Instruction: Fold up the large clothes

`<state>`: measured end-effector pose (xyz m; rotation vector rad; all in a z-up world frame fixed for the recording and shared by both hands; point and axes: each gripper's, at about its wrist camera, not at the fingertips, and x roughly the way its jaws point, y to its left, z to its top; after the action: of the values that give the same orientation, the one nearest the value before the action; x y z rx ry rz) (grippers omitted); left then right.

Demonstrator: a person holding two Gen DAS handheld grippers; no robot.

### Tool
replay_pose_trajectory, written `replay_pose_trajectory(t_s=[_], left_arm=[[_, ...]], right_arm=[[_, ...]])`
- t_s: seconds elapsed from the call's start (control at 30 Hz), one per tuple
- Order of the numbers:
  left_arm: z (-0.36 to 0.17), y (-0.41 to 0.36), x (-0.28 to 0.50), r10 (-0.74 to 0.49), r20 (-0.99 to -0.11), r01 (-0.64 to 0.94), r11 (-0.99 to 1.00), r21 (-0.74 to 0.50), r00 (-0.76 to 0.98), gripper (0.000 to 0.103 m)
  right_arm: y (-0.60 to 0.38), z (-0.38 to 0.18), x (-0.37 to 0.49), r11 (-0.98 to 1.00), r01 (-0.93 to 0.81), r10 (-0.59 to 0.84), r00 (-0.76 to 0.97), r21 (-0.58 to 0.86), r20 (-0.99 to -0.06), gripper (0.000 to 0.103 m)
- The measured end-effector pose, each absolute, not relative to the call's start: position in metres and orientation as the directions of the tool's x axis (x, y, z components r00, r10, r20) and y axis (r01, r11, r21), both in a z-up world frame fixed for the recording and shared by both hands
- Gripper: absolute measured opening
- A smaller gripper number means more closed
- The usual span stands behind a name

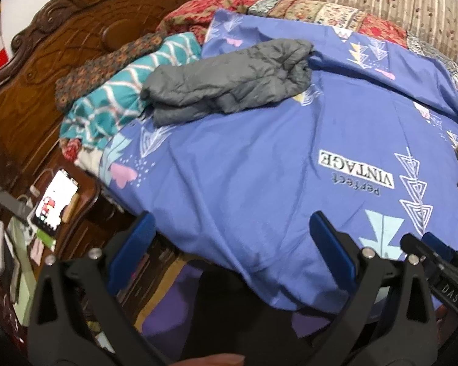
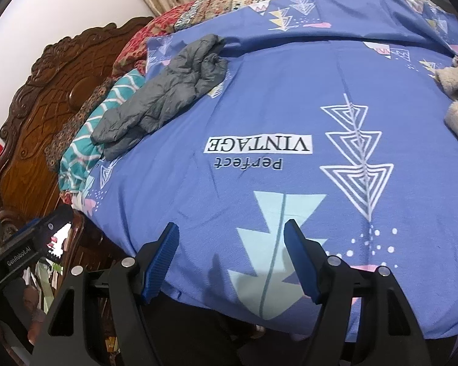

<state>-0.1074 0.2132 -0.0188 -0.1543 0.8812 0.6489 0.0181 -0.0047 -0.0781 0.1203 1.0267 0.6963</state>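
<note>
left wrist view: left gripper [image 1: 233, 244], lower centre, blue pads spread wide, nothing between them, over the near edge of the blue printed sheet [image 1: 259, 167]. grey garment [image 1: 229, 82], bunched, lies on the sheet at upper centre, well apart from the gripper. teal patterned cloth [image 1: 113, 97] beside it at left. carved wooden headboard [image 1: 61, 45], upper left. right gripper's tip shows at lower right edge.

right wrist view: right gripper [image 2: 232, 259], lower centre, pads apart and empty, above the sheet's [image 2: 290, 106] near edge. grey garment [image 2: 165, 91] at upper left, crumpled. headboard [image 2: 45, 106] at left.
</note>
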Motion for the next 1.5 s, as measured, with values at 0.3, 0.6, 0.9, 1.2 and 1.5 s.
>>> replay_pose_trajectory(t_s=[0.3,0.6,0.9,1.2,1.5], left_arm=[[-0.012,0.187,-0.076,0.422,-0.744,-0.497,0.856,0.140,0.519,0.097],[-0.017,0.173,-0.062,0.409,-0.750,-0.455,0.876,0.163,0.519,0.097],[-0.010,0.185,-0.057,0.435,-0.734,-0.464,0.866,0.184,0.521,0.097],[0.013,0.187,-0.051,0.433,-0.696,-0.475,0.868,0.149,0.573,0.097],[0.027,0.170,-0.057,0.438,-0.640,-0.463,0.875,0.141,0.632,0.097]], right_arm=[[-0.036,-0.069,0.029,0.823,-0.420,0.548,0.408,0.382,-0.731,0.089],[-0.051,-0.073,0.035,0.844,-0.380,0.523,0.424,0.379,-0.739,0.089],[-0.043,-0.067,0.038,0.839,-0.408,0.523,0.425,0.360,-0.738,0.089],[-0.040,-0.055,0.040,0.837,-0.417,0.529,0.448,0.354,-0.721,0.089],[-0.041,-0.052,0.039,0.840,-0.419,0.523,0.460,0.343,-0.718,0.089]])
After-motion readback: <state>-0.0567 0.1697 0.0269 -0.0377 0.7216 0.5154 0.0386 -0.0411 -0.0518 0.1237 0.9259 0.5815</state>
